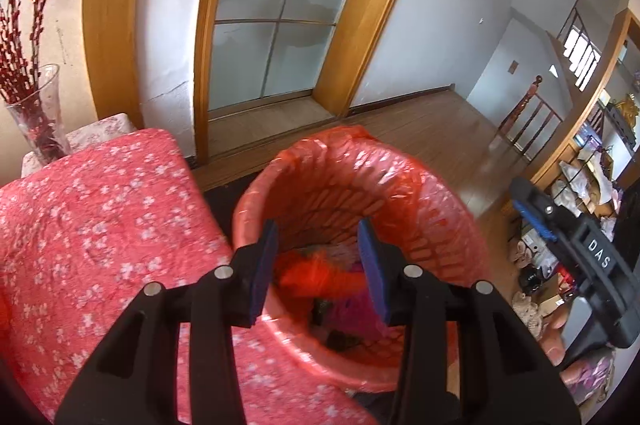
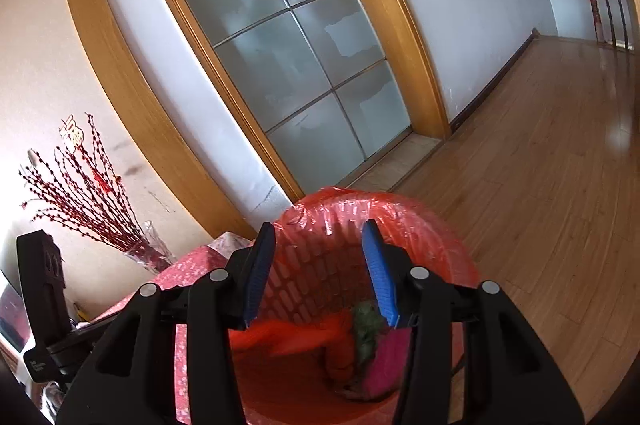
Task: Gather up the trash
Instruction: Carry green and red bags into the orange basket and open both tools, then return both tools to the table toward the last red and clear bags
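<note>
Red-lined trash basket (image 2: 360,245) stood on floor beside bench (image 1: 100,209), trash inside. Left hand-held gripper (image 1: 318,265) and right hand-held gripper (image 2: 320,273) hovered above basket, both open, empty. Drop-off step likely done; next, fetch more trash.

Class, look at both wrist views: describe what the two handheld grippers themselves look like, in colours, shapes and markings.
The left gripper and the right gripper are black plastic with round silver pins and flat blue finger pads. Seen from the left view, the right gripper's body carries white "DAS" lettering.
</note>
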A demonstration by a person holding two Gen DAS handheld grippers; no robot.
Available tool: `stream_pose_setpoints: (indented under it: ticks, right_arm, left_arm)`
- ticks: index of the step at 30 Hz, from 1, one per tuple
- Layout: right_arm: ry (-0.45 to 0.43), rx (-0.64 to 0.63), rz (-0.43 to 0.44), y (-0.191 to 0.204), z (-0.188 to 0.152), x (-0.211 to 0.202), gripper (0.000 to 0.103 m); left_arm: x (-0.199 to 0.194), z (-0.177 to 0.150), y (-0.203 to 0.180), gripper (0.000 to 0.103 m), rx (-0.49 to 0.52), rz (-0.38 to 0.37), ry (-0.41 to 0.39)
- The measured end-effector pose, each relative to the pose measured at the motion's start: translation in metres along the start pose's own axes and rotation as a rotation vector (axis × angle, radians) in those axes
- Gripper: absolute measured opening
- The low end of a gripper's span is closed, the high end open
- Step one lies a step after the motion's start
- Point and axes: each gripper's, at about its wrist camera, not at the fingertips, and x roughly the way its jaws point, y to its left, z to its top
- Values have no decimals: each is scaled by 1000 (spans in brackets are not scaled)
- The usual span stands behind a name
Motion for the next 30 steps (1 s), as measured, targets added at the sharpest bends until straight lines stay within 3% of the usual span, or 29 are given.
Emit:
stream_pose_setpoints:
  ticks: [9,19,25,30]
  right_arm:
    - [14,-159,-17,31,-15,1,47]
    - [96,-273,73,88,-44,12,47]
    - [180,-353,192,152,-75,28,47]
    - [296,-472,333,236,-125,42,47]
  left_arm:
    - [-39,-15,43,42,-3,129,-40]
    - [-125,-36,148,42,-121,331,-122]
    - [-187,-54,219,42,-215,497,-172]
    - [-225,-75,268,43,-303,585,-192]
